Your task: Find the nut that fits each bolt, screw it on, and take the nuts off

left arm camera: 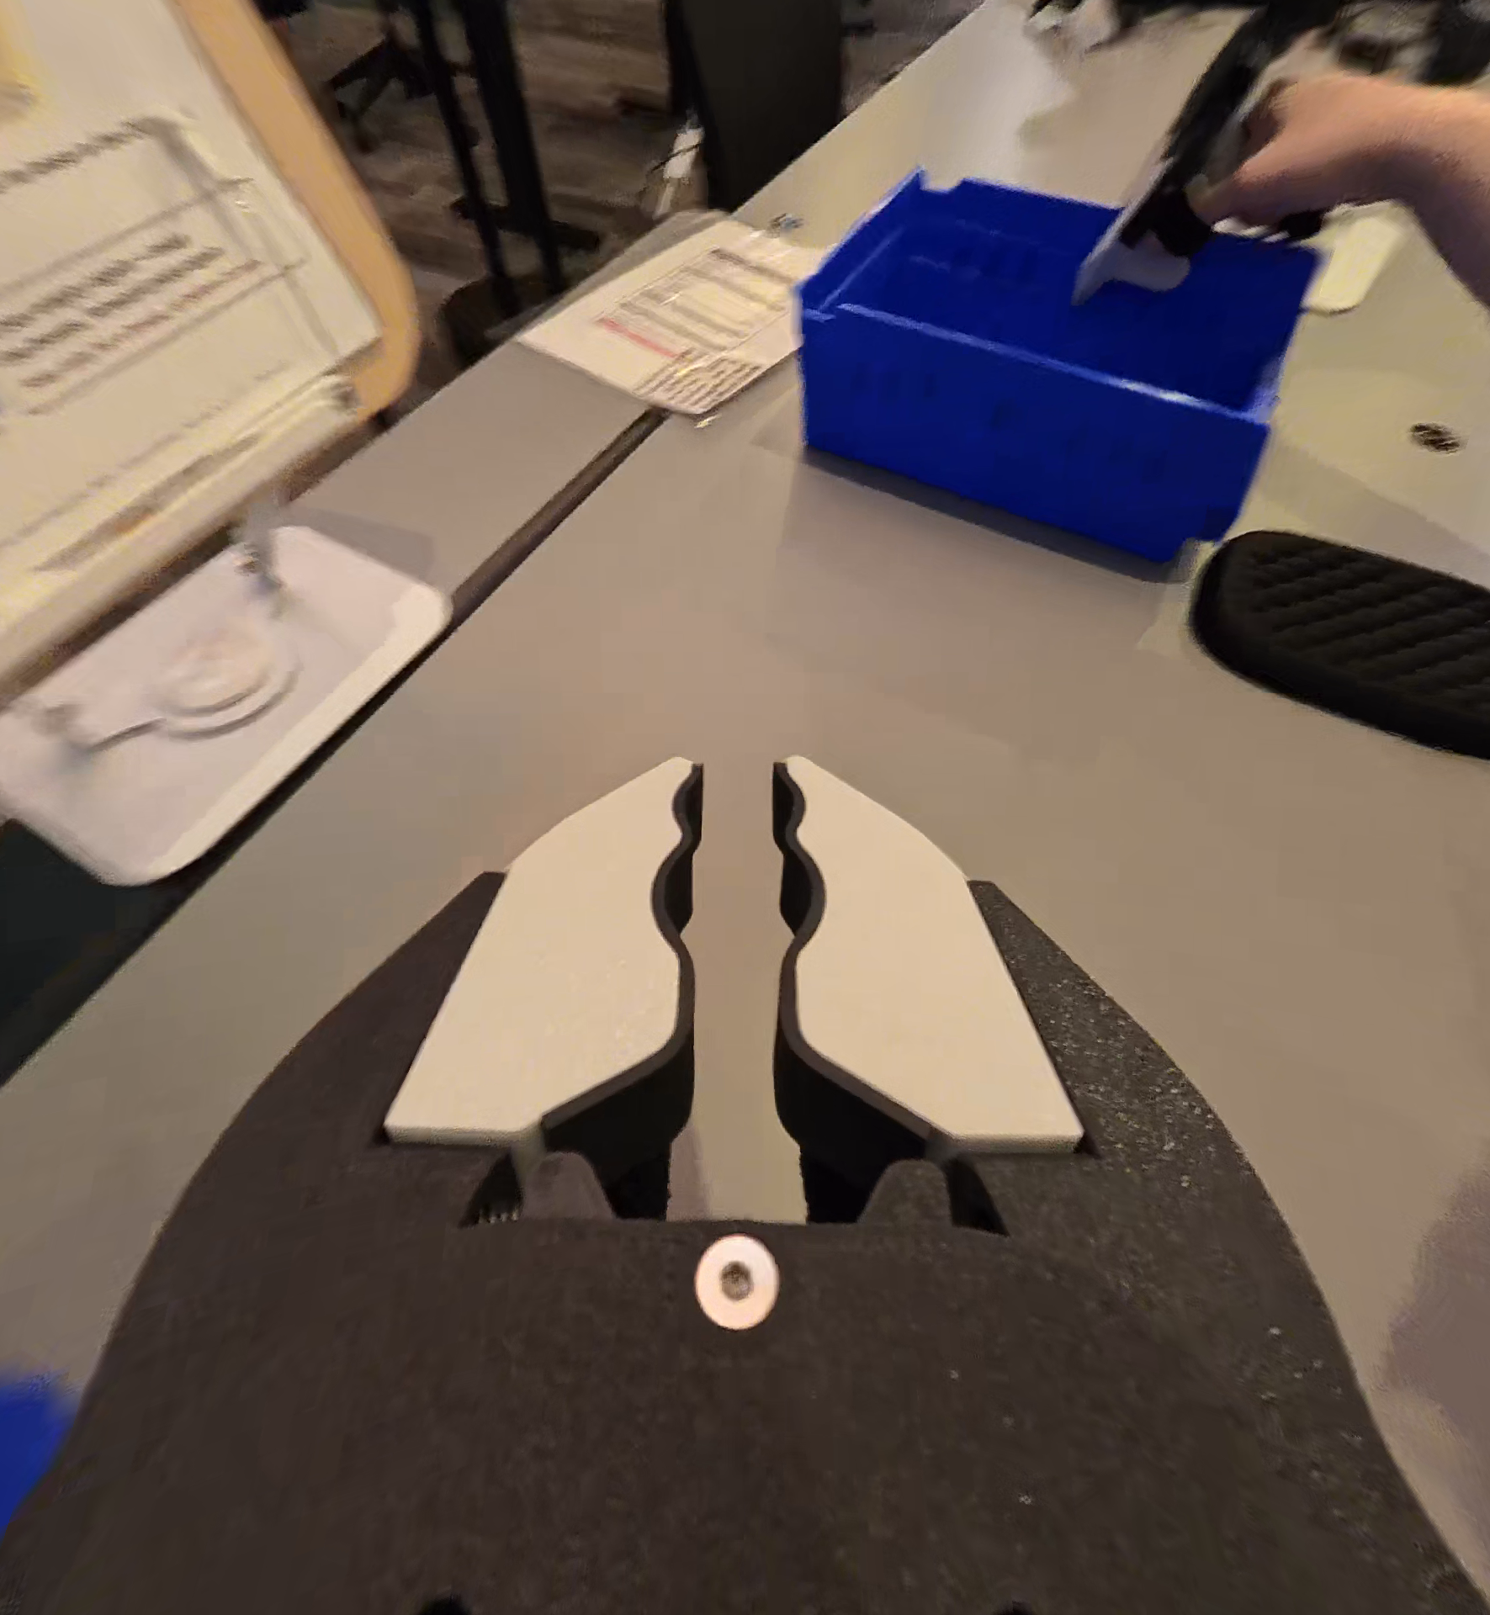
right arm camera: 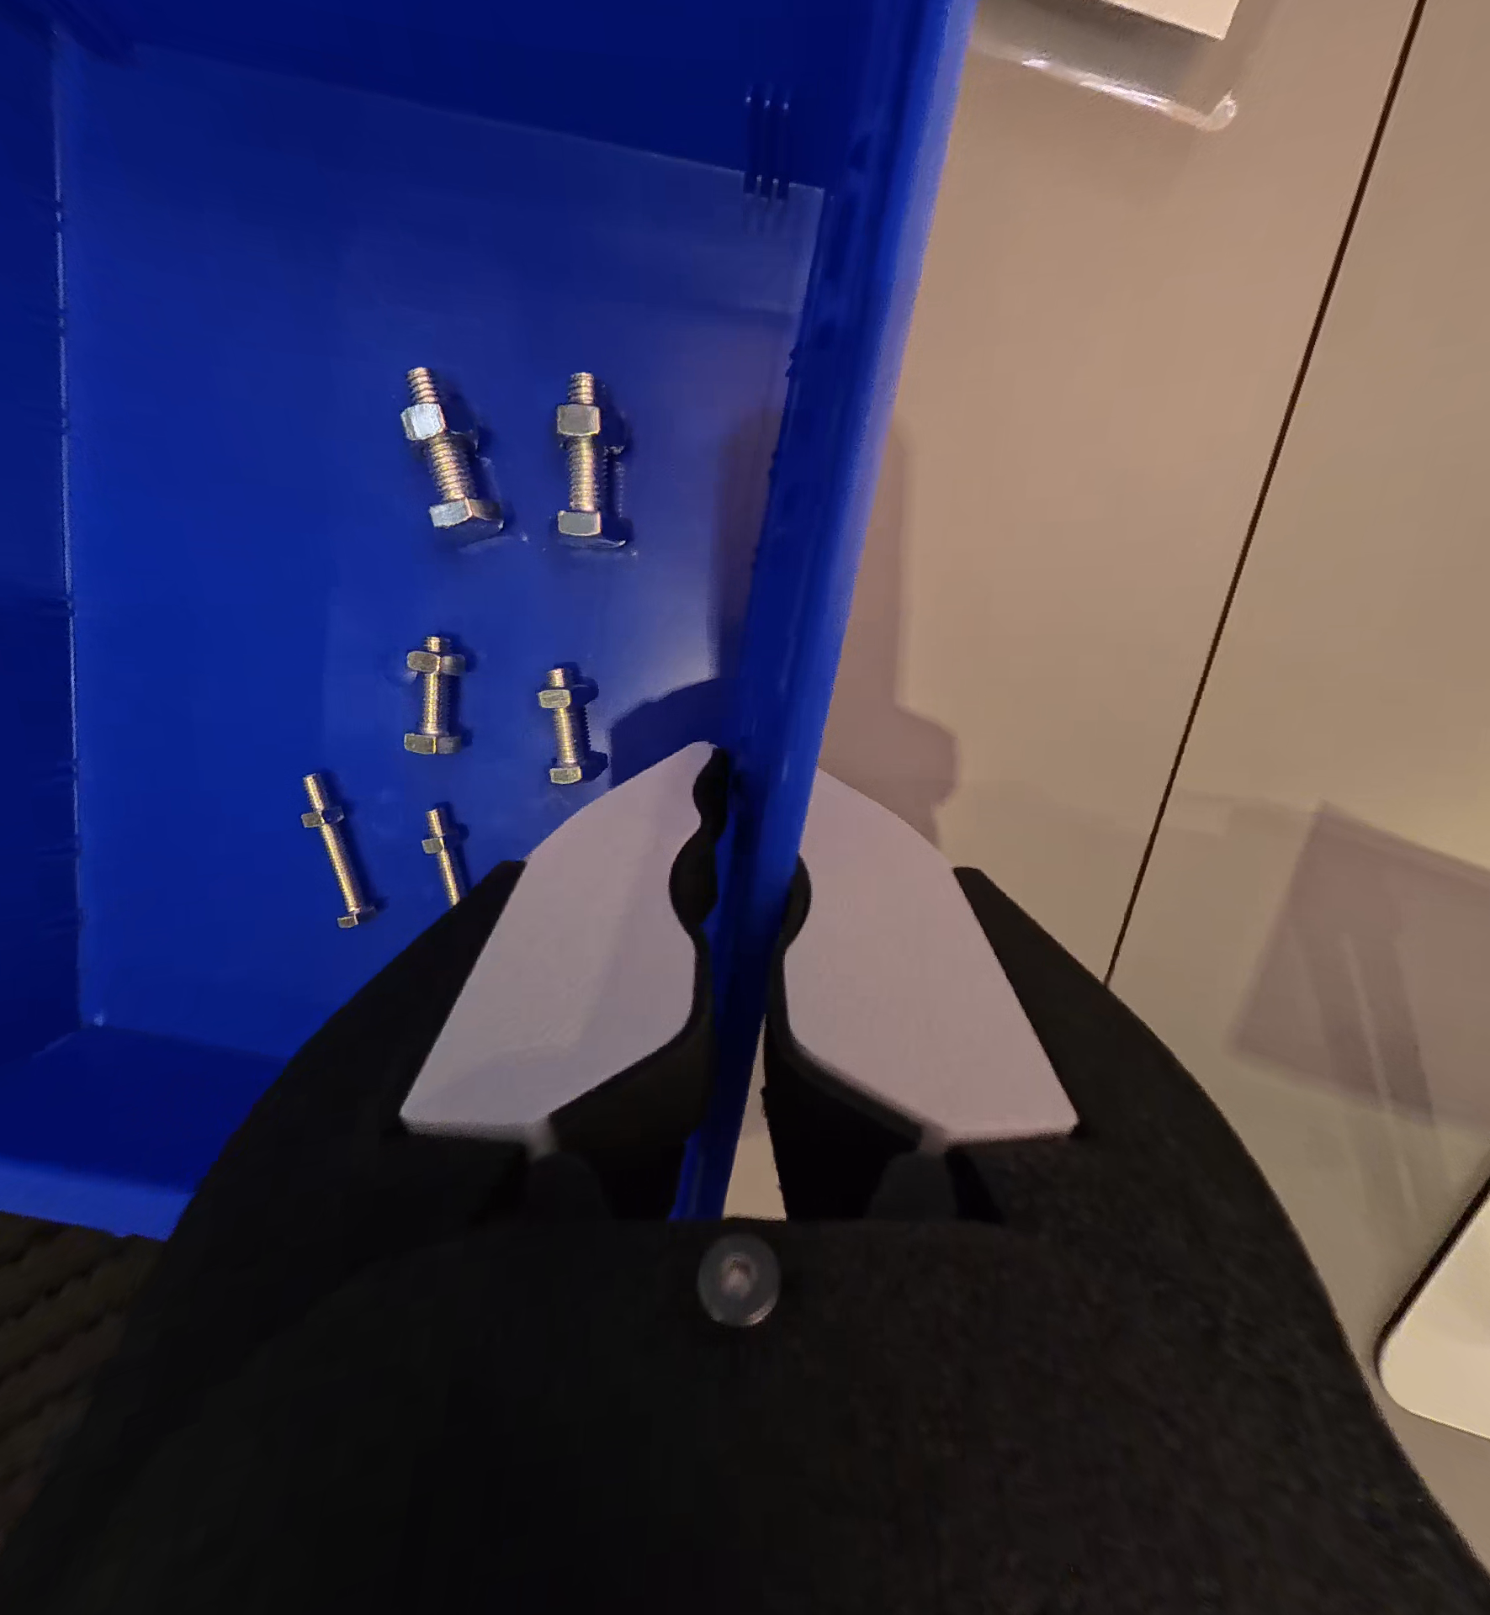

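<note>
From the left wrist view, the left gripper (left arm camera: pixel 737 769) hovers over the grey table (left arm camera: pixel 942 743), its grey fingers parted by a narrow gap and holding nothing. Farther off stands the blue plastic bin (left arm camera: pixel 1029 419).

From the right wrist view, the right gripper (right arm camera: pixel 754 786) pinches the bin's side wall (right arm camera: pixel 820 542), one finger inside, one outside. Six silver bolts with nuts threaded on (right arm camera: pixel 448 459) stand upright on the bin floor.

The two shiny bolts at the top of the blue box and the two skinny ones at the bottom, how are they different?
The top bolts are thick with big heads; the bottom bolts are thin, with tiny heads. One bottom bolt hides partly behind the right gripper; both top bolts show fully. All wear a nut and stand in the blue box.
</note>
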A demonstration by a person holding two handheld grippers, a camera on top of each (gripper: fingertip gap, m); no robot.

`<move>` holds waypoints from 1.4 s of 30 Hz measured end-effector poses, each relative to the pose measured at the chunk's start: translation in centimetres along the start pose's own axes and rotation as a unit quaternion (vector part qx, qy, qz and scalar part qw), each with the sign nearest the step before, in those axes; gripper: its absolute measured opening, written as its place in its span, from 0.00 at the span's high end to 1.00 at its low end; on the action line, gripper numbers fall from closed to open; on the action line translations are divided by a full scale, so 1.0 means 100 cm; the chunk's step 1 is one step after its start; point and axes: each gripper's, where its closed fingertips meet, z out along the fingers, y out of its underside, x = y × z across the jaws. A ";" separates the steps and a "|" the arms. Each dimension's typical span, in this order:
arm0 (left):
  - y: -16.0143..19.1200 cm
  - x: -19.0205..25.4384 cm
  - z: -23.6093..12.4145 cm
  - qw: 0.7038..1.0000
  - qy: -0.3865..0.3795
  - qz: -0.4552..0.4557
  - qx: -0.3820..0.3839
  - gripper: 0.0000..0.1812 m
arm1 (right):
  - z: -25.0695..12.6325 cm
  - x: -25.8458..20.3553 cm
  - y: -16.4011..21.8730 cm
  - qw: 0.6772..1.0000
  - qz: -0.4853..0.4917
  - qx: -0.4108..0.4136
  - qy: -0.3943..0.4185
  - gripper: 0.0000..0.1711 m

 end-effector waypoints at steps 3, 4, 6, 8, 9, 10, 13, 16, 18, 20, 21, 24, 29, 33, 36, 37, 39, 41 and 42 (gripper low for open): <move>0.008 -0.044 -0.069 0.988 -0.147 0.004 -0.049 0.90 | 0.001 0.001 -0.001 1.000 -0.004 -0.007 0.005 0.96; 0.017 -0.059 -0.096 0.978 -0.199 -0.007 -0.066 0.89 | 0.001 0.001 -0.001 1.000 -0.006 -0.008 0.002 0.96; 0.046 -0.079 -0.142 0.957 -0.265 -0.074 -0.093 0.89 | 0.000 0.000 0.000 1.000 -0.007 -0.009 -0.008 0.96; 0.075 -0.086 -0.172 0.945 -0.272 -0.161 -0.083 0.89 | 0.000 -0.001 0.001 1.000 -0.014 -0.007 -0.013 0.96; 0.088 -0.089 -0.181 0.939 -0.274 -0.199 -0.065 0.89 | 0.001 -0.001 0.001 1.000 -0.019 -0.003 -0.011 0.96; 0.102 -0.091 -0.186 0.933 -0.271 -0.233 -0.051 0.90 | 0.002 0.000 0.000 1.000 -0.022 0.002 -0.008 0.96; 0.144 -0.081 -0.180 0.918 -0.249 -0.303 -0.064 0.85 | 0.004 0.000 0.000 1.000 -0.026 0.011 -0.003 0.96; 0.166 -0.075 -0.168 0.906 -0.274 -0.312 -0.079 0.74 | 0.003 -0.001 0.001 0.999 -0.032 0.016 0.004 0.95; 0.177 -0.073 -0.155 0.902 -0.282 -0.313 -0.100 0.71 | 0.004 -0.001 0.000 0.999 -0.034 0.017 0.008 0.95; 0.197 -0.072 -0.142 0.892 -0.291 -0.312 -0.149 0.71 | 0.004 0.000 0.000 0.999 -0.034 0.019 0.009 0.95; 0.207 -0.070 -0.135 0.889 -0.285 -0.315 -0.173 0.76 | 0.004 0.000 0.000 0.999 -0.033 0.020 0.007 0.95; 0.223 -0.079 -0.127 0.877 -0.317 -0.297 -0.205 0.91 | 0.004 -0.001 0.001 0.999 -0.035 0.025 0.004 0.95; 0.219 -0.078 -0.121 0.868 -0.337 -0.292 -0.218 0.93 | 0.004 -0.001 0.001 0.999 -0.038 0.032 0.004 0.95; 0.204 -0.059 -0.094 0.876 -0.321 -0.293 -0.208 0.91 | 0.004 -0.002 0.001 0.999 -0.038 0.030 0.006 0.95; 0.189 -0.041 -0.067 0.881 -0.315 -0.289 -0.203 0.91 | 0.004 -0.002 0.001 0.999 -0.033 0.029 0.007 0.95; 0.184 -0.035 -0.057 0.883 -0.313 -0.285 -0.201 0.91 | 0.004 -0.002 0.002 0.999 -0.034 0.028 0.008 0.95; 0.171 -0.023 -0.034 0.888 -0.310 -0.282 -0.190 0.90 | 0.004 -0.003 0.002 0.999 -0.033 0.027 0.008 0.95; 0.160 -0.009 -0.013 0.897 -0.298 -0.270 -0.184 0.89 | 0.004 -0.003 0.003 0.999 -0.031 0.027 0.009 0.95; 0.155 -0.002 -0.004 0.901 -0.292 -0.262 -0.184 0.89 | 0.004 -0.004 0.003 0.999 -0.032 0.026 0.009 0.95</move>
